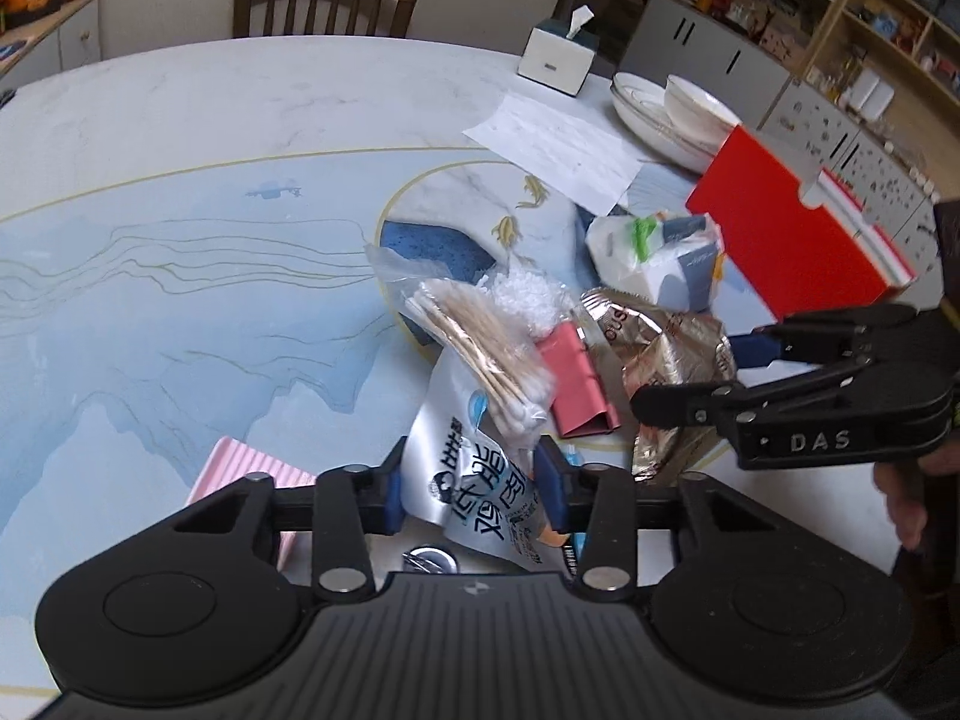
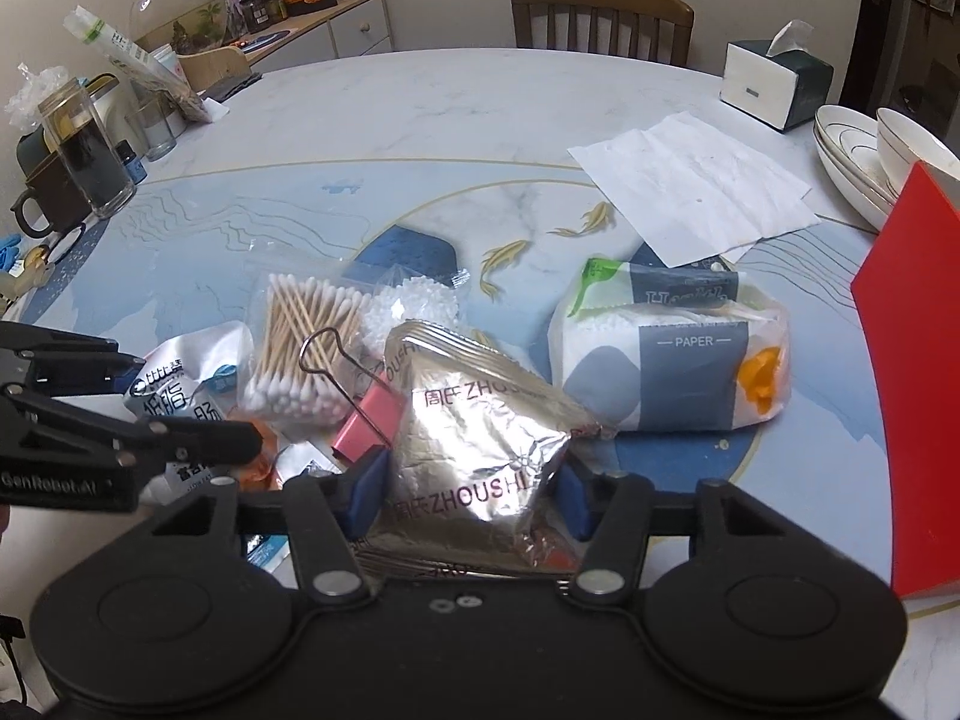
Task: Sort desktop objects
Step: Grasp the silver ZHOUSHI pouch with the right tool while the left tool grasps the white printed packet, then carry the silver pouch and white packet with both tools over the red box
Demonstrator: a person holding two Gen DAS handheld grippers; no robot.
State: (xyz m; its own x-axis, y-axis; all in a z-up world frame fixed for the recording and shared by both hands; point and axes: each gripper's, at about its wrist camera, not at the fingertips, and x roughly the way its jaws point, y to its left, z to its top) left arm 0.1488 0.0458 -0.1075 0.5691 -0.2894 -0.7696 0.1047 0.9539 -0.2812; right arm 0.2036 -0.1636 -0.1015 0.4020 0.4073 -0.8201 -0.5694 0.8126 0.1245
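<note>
Both my grippers are down in the clutter pile near my edge of the marble table [image 2: 420, 120]. My left gripper [image 1: 468, 489] has its blue pads on either side of a white snack pouch [image 1: 480, 480] with Chinese print; the pads look pressed on it, so I call it clamped. My right gripper [image 2: 465, 480] has its pads on either side of the silver foil packet [image 2: 480, 420] marked ZHOUSHI and seems to grip its lower half, though contact on the right pad is hard to confirm. The packet lies on the pile, not lifted as far as I can tell.

Around them: a bag of cotton swabs [image 2: 306, 348] just beyond the pouch, a pink binder clip [image 2: 366, 426] touching the foil packet's left edge, a tissue pack [image 2: 672, 354] beside it on the right, and a red folder [image 2: 912, 360] standing at far right. A loose paper sheet [image 2: 690, 180], stacked bowls [image 2: 864, 162] and a tissue box [image 2: 774, 81] sit further back.

Step, my judgement: the grasp stage, one item per hand. Next move calls for lifting each clear without dragging the clip or swabs, then carrying each to its group. No sorting bin is visible, so destination is unclear. Foil is slippery and crinkly and may slide out.
</note>
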